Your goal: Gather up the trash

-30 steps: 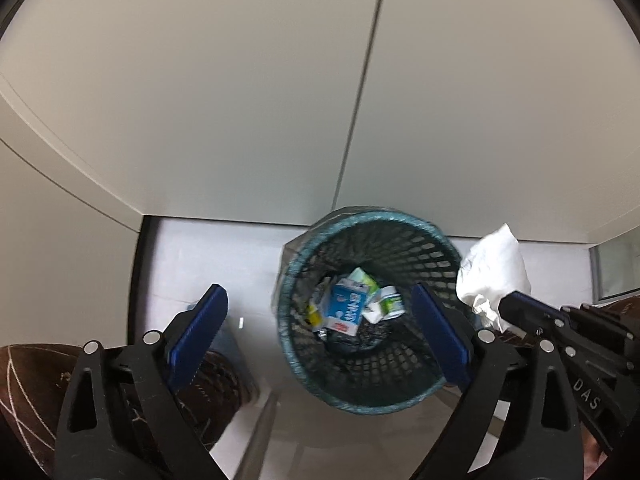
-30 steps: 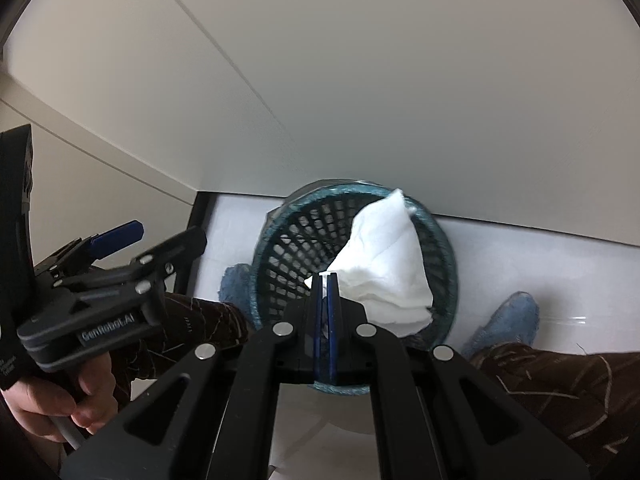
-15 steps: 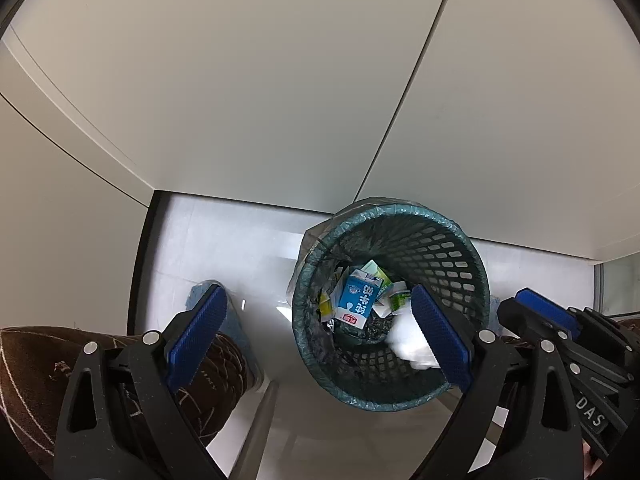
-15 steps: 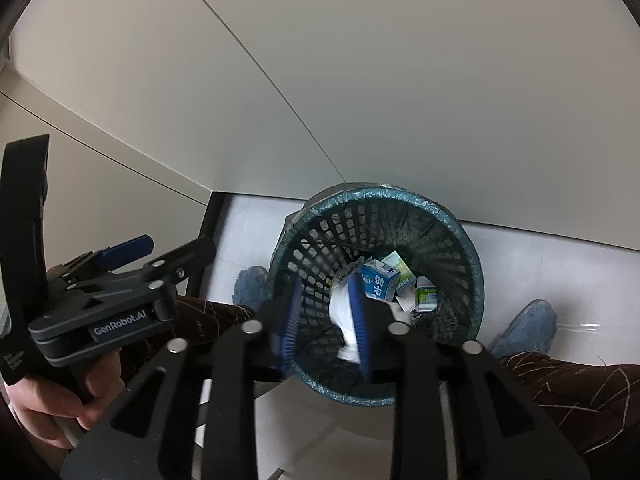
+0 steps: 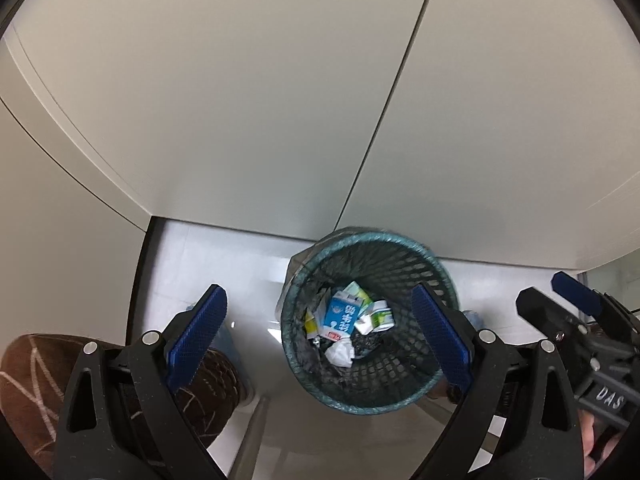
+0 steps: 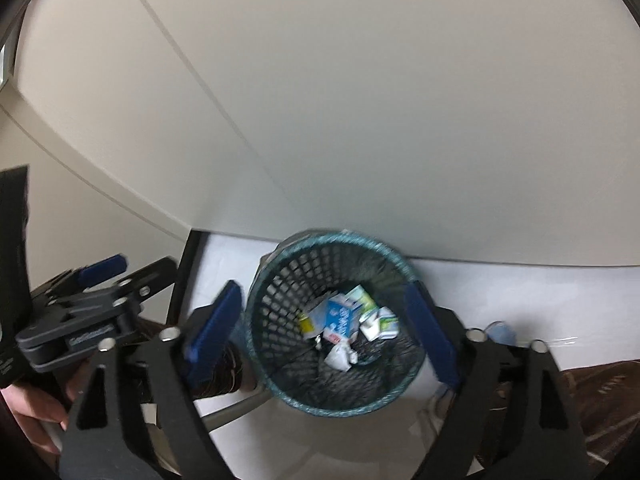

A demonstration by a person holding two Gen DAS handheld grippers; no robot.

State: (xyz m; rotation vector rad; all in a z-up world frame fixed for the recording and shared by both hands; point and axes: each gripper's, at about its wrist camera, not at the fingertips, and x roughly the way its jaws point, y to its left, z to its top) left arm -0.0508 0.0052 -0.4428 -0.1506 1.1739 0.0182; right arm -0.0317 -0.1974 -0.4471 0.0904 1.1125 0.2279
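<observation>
A crumpled white tissue (image 5: 340,353) lies at the bottom of the green mesh bin (image 5: 366,404), beside a blue carton (image 5: 341,316) and other scraps — the drop step looks done. The right gripper (image 6: 322,334) hangs above the bin, its jaws opening wide with nothing between them. The left gripper (image 5: 320,336) hovers alongside, jaws spread and empty. The bin stands on the pale floor (image 5: 208,264) against a wall. Next, a judgement only — both hands pull clear and look for more trash, none of which shows here.
</observation>
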